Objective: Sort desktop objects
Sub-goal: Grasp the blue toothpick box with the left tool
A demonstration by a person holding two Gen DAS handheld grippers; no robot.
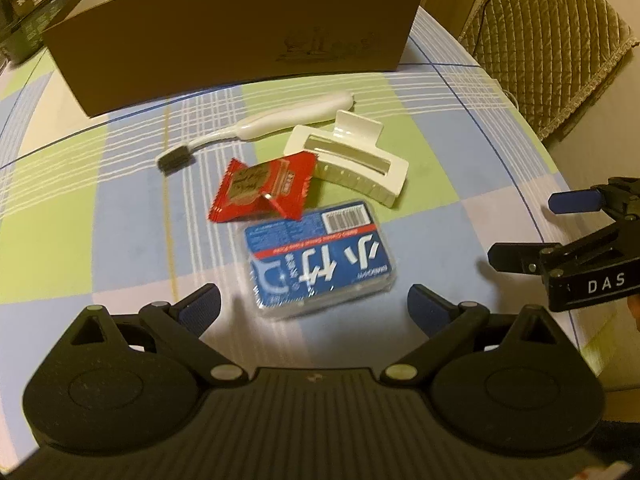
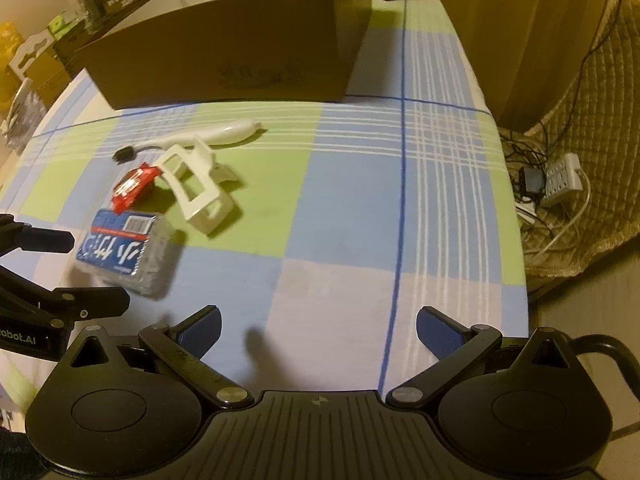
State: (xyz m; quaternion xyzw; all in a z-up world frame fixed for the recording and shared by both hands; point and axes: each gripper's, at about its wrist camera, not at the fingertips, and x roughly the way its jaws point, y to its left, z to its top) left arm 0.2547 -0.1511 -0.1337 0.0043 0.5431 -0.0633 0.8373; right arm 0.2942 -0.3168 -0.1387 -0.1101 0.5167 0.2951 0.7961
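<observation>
- The left gripper (image 1: 314, 304) is being held just above the tabletop (image 1: 460, 152) with its blue-padded fingers (image 1: 202, 306) spread wide open, nothing between them.
- The right gripper (image 2: 318, 332) is being held off to the right over a bare patch of the checked cloth, fingers (image 2: 436, 334) also wide apart and empty. It's also being caught side-on in the left view (image 1: 532, 232).
- A blue packet in clear wrap (image 1: 320, 264) is lying flat right in front of the left fingers, pretty much lined up with the gap.
- A red snack wrapper (image 1: 264, 190) is sitting just behind the packet, with one corner looking like it's touching or overlapping the packet's far edge.
- A white hair claw clip (image 1: 352, 162) is resting beside the wrapper, to its right.
- A white toothbrush with dark bristles (image 1: 256, 128) is lying behind those, near a big brown cardboard box (image 1: 240, 36) at the back of the tabletop.
- Both views are being blurred a bit, so the small print can't be read.
</observation>
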